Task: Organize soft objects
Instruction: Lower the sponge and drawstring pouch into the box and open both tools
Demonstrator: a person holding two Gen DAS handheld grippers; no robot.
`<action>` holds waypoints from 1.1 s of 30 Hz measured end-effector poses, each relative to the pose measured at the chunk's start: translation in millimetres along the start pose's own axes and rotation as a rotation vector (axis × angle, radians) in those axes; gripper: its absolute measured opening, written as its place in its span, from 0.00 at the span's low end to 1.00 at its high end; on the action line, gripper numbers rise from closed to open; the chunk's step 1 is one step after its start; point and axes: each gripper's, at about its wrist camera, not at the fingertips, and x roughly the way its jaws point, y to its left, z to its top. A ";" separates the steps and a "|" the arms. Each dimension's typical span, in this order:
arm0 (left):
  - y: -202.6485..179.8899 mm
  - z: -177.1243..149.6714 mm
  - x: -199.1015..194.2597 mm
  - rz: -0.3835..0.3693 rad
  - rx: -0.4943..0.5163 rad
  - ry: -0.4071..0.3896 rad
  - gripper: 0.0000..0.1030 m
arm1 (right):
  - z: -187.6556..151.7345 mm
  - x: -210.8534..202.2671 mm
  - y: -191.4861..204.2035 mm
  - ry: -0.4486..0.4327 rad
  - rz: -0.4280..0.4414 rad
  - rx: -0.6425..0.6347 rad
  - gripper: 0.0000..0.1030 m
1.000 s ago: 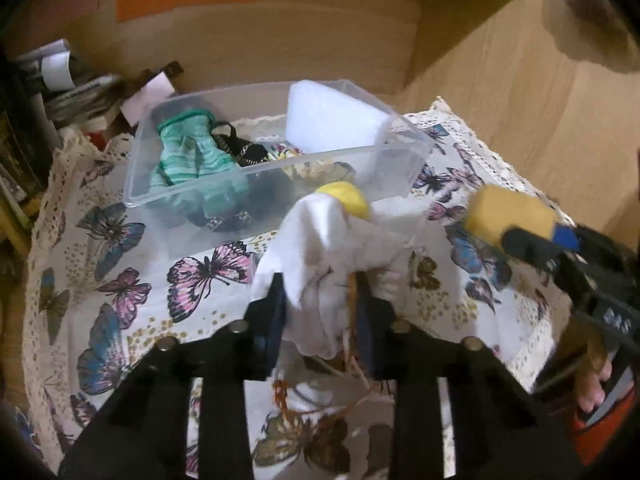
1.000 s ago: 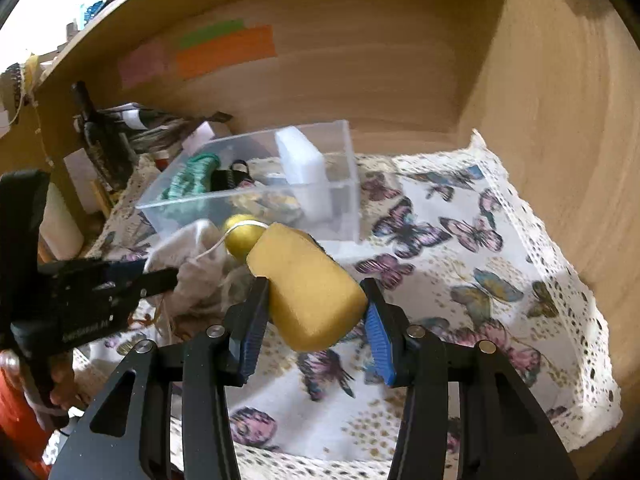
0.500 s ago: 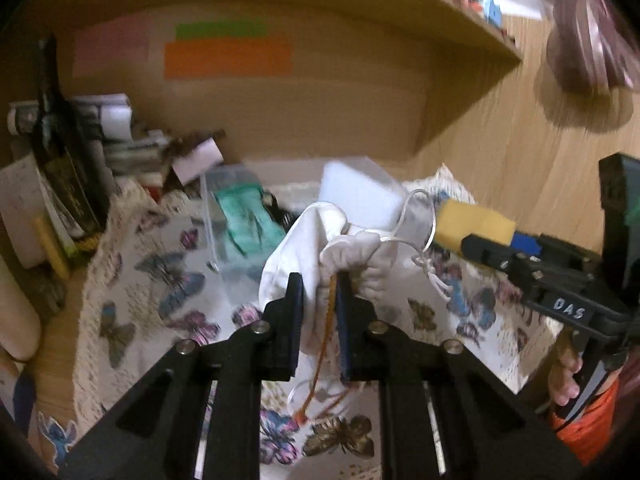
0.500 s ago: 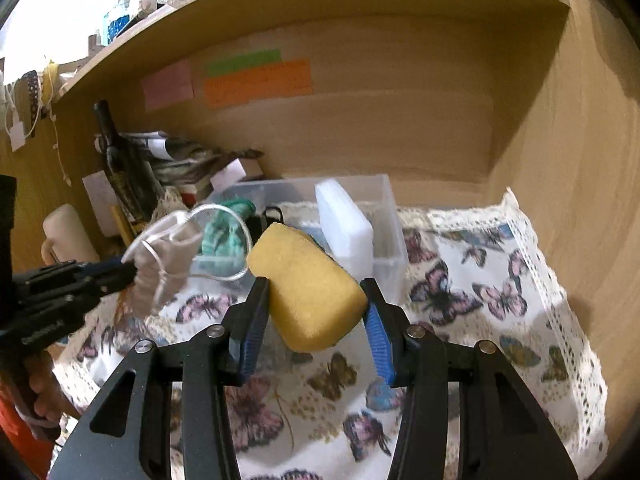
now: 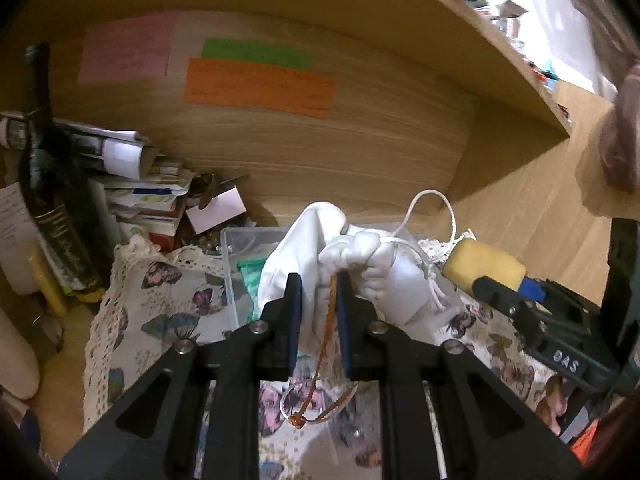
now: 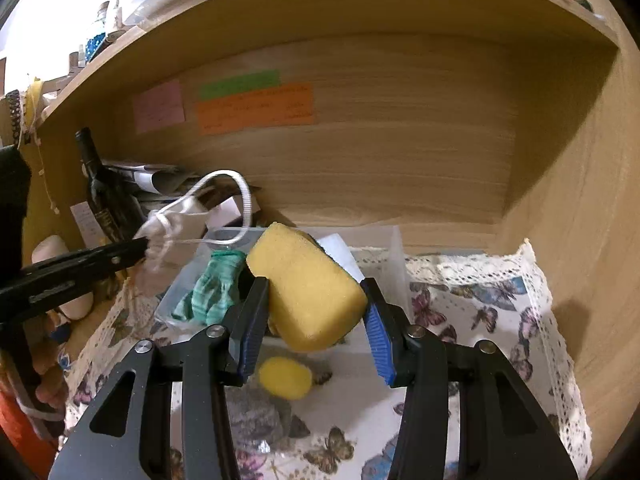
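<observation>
A: Biggest first? Wooden shelf nook (image 6: pixel 400 168), sticky notes (image 6: pixel 256 112) on the back wall, butterfly cloth (image 6: pixel 480 304) over the worktop.

B: Yep. Then the clear plastic bin (image 6: pixel 394 256) at the back of the cloth. Green striped fabric (image 6: pixel 212 288) and a white foam block (image 6: pixel 338 252) inside it.

A: Dark bottle (image 5: pixel 44 200) and a paper pile (image 5: pixel 132 184) off to the left.

B: Right gripper (image 6: pixel 316 320): fingers pinching the yellow sponge (image 6: pixel 308 292), held in the air in front of the bin.

A: Left gripper (image 5: pixel 318 296): fingers nearly pressed together, pinching the white drawstring pouch (image 5: pixel 360 268). Pouch is off the cloth, near the bin's left side, white cord loop (image 5: pixel 436 208) sticking up, orange ribbon (image 5: pixel 324 344) dangling between the fingers.

B: Smallest: yellow ball (image 6: pixel 285 378) lying on the cloth below the sponge, grey crumpled thing (image 6: pixel 260 416) just beside it. Can't tell what that is.
</observation>
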 end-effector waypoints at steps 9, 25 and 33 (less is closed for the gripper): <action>5.4 11.1 59.7 0.052 -0.011 0.054 0.15 | 6.0 49.3 9.8 0.075 0.038 -0.009 0.41; 6.9 -11.1 120.7 0.112 0.052 0.185 0.41 | -15.1 107.3 24.6 0.214 0.018 -0.082 0.44; 2.6 -5.6 107.8 0.095 0.039 0.175 0.48 | -11.2 88.1 33.5 0.168 -0.010 -0.136 0.57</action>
